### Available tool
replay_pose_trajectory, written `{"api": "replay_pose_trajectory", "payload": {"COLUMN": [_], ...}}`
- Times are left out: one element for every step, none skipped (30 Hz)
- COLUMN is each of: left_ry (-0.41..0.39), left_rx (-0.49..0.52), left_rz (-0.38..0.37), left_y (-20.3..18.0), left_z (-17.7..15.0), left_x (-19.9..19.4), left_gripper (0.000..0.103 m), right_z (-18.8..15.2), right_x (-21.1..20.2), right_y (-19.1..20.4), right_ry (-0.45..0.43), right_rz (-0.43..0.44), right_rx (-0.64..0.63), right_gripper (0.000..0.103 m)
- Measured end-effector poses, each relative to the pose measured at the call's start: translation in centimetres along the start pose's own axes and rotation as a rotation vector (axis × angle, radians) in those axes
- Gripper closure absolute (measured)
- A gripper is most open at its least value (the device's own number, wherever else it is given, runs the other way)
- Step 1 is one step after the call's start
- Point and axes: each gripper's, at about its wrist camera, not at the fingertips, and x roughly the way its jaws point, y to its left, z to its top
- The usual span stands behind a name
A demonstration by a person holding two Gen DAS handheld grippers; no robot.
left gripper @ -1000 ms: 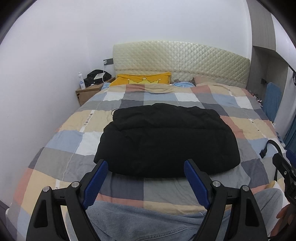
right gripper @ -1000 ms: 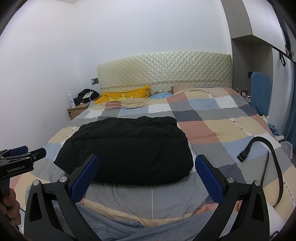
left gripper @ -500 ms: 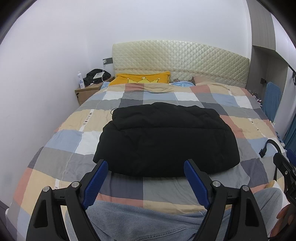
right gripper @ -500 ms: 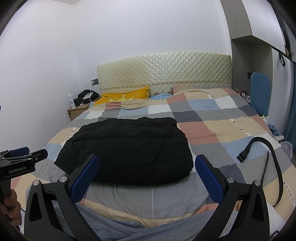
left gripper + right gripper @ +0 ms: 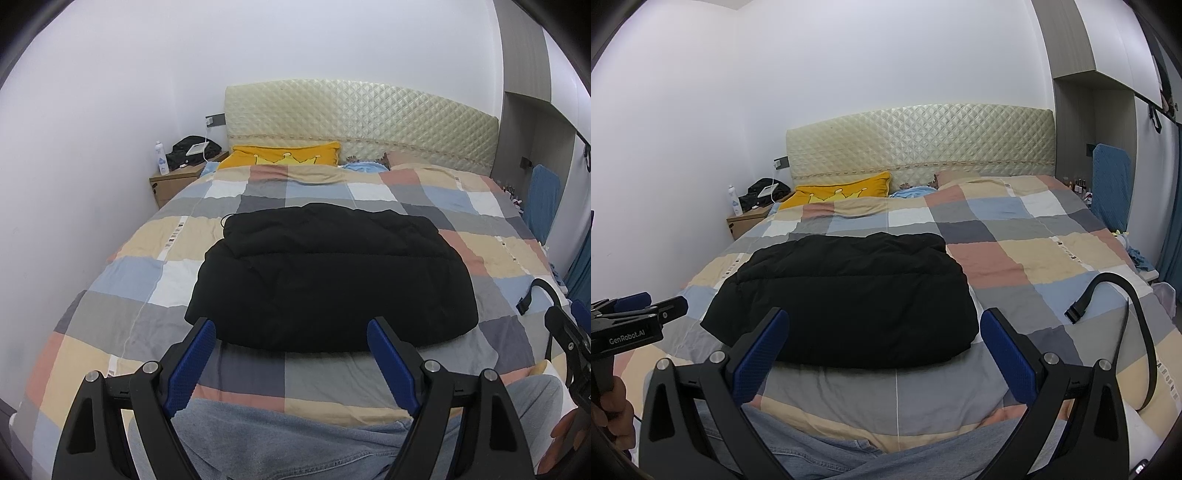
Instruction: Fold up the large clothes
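Note:
A black padded jacket lies folded into a compact block on the checked bed cover. My left gripper hovers open just short of the jacket's near edge, its blue pads empty. My right gripper is also open and empty, held back from the same edge. The left gripper shows at the left rim of the right wrist view, and part of the right gripper at the right rim of the left wrist view.
A black strap curls on the cover to the right of the jacket. A person's jeans-clad legs fill the bottom of both views. A yellow pillow, quilted headboard and a bedside table stand at the far end.

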Motion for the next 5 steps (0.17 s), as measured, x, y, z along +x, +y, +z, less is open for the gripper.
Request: {"api": "replay_pose_trajectory", "payload": {"left_ry": [0.002, 0.003, 0.003, 0.003, 0.002], "left_rx": [0.000, 0.000, 0.000, 0.000, -0.002], "left_rz": [-0.001, -0.004, -0.004, -0.004, -0.004], "left_y": [-0.04, -0.06, -0.07, -0.03, -0.01], "left_z": [-0.03, -0.03, 0.03, 0.05, 0.05], "left_x": [0.01, 0.01, 0.01, 0.01, 0.02], "left_gripper": [0.019, 0.019, 0.019, 0.019, 0.019], "right_z": [0.01, 0.00, 0.01, 0.00, -0.01], "right_x": [0.01, -0.01, 0.02, -0.06, -0.08], "right_y": [0.02, 0.01, -0.03, 0.02, 0.19], "right_ry": [0.001, 0.001, 0.000, -0.001, -0.002], "right_rz": [0.001, 0.001, 0.000, 0.000, -0.002], "right_rx": [0.000, -0.001, -0.001, -0.002, -0.004], "right_gripper": [0.000, 0.000, 0.000, 0.000, 0.000]}}
